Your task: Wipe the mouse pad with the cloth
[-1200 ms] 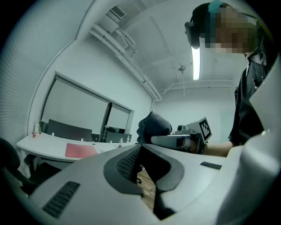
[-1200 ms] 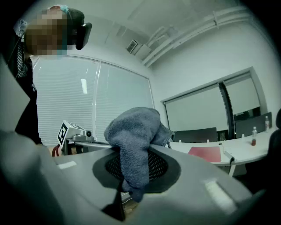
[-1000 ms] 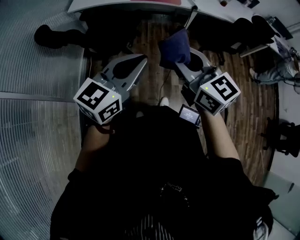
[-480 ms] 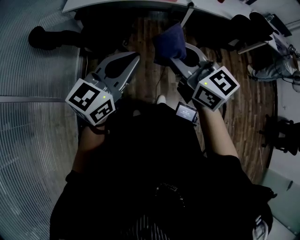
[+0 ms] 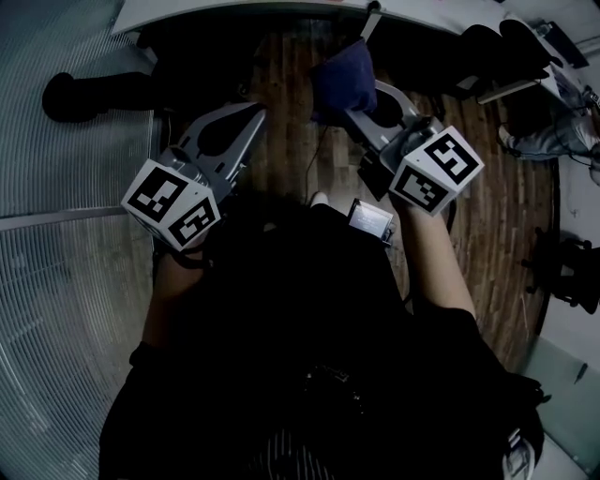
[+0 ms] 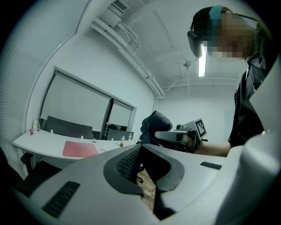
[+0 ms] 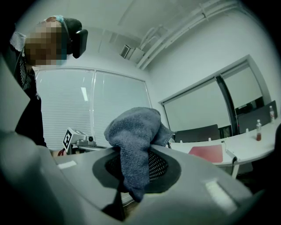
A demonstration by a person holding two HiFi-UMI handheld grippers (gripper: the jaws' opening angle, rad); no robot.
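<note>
The right gripper (image 5: pixel 356 111) was clamped on the dark blue cloth (image 5: pixel 342 77), which bunched above its jaw tips. Beside it, the left gripper (image 5: pixel 255 112) had its jaws pressed together on nothing. The pink mouse pad (image 7: pixel 206 154) lay on the white desk (image 7: pixel 246 146), well ahead of both.

Bare wooden floor (image 5: pixel 291 122) lies open right up to the desk's (image 5: pixel 234 11) near edge. Dark shapes, probably chairs (image 5: pixel 94 89), crowd that edge at left and right. On the desk, the mouse pad (image 6: pixel 80 149) has bare white top around it. Small bottles (image 6: pixel 121 141) stand apart, further along.
</note>
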